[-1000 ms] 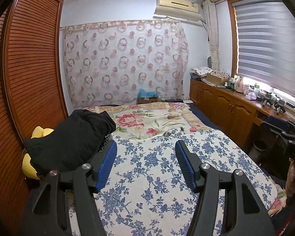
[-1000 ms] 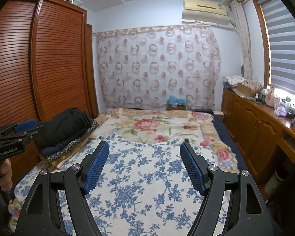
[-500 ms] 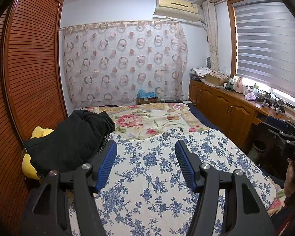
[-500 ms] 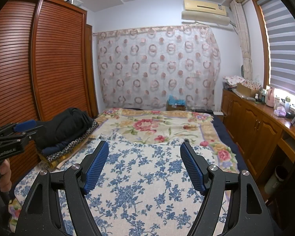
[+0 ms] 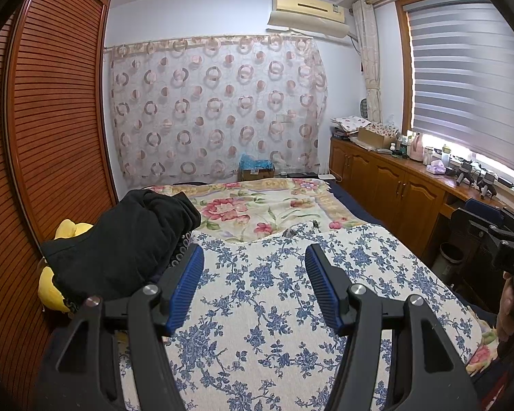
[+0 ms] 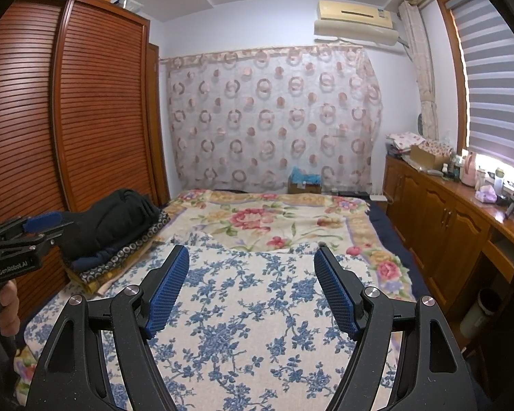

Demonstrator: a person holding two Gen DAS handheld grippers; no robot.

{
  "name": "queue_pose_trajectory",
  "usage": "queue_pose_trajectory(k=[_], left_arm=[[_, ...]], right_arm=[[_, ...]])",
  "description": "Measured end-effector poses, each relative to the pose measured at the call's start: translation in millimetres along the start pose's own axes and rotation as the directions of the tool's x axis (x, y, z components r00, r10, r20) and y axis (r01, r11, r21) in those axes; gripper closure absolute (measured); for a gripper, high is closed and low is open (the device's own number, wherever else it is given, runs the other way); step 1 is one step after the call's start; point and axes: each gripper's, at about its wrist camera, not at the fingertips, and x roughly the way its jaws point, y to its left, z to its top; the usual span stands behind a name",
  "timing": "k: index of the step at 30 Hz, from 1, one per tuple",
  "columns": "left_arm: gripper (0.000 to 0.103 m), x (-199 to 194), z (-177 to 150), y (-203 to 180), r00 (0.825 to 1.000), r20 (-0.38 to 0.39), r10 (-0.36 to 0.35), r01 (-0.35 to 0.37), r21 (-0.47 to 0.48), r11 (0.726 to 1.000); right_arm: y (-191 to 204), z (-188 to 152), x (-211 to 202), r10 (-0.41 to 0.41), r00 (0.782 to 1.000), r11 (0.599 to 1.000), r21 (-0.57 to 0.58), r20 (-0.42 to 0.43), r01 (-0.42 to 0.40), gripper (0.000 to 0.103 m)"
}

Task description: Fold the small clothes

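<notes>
A black garment (image 5: 126, 239) lies in a heap at the left side of the bed, seen in the right wrist view as a black bundle (image 6: 116, 219) on top of folded patterned cloths (image 6: 120, 263). My left gripper (image 5: 253, 257) hangs open above the blue-flowered cover (image 5: 257, 325), nothing between its blue pads, just right of the black heap. My right gripper (image 6: 252, 257) is open too, over the same cover (image 6: 243, 325), empty. Each gripper shows at the edge of the other's view, held by a hand.
A pink-flowered blanket (image 5: 257, 205) covers the far half of the bed. A louvred wooden wardrobe (image 6: 68, 120) stands along the left. Wooden cabinets (image 5: 394, 185) with clutter on top run along the right under the window. A yellow soft toy (image 5: 65, 233) sits behind the black heap.
</notes>
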Motion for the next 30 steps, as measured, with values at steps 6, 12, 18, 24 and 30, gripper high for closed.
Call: queue_pose_trajectory(k=[6, 12, 18, 24, 30], left_arm=[[0.041, 0.1, 0.1, -0.1, 1.000, 0.000, 0.001, -0.001, 0.001, 1.000], [0.041, -0.2, 0.2, 0.0, 1.000, 0.001, -0.001, 0.001, 0.000, 1.000], [0.041, -0.2, 0.1, -0.2, 1.000, 0.000, -0.001, 0.001, 0.000, 1.000], [0.041, -0.2, -0.5, 0.3, 1.000, 0.000, 0.001, -0.001, 0.000, 1.000], [0.041, -0.2, -0.6, 0.2, 1.000, 0.001, 0.001, -0.001, -0.002, 1.000]], right_arm=[[-1.7, 0.3, -0.1, -0.002, 1.000, 1.000, -0.002, 0.001, 0.002, 0.025], [-2.3, -0.1, -1.1, -0.001, 1.000, 1.000, 0.000, 0.001, 0.001, 0.025], [-3.2, -0.3, -1.7, -0.003, 1.000, 1.000, -0.001, 0.002, 0.003, 0.025], [-3.8, -0.4, -1.6, -0.001, 1.000, 1.000, 0.000, 0.001, 0.001, 0.025], [-4.2, -0.5, -1.9, -0.001, 1.000, 1.000, 0.000, 0.002, 0.001, 0.025]])
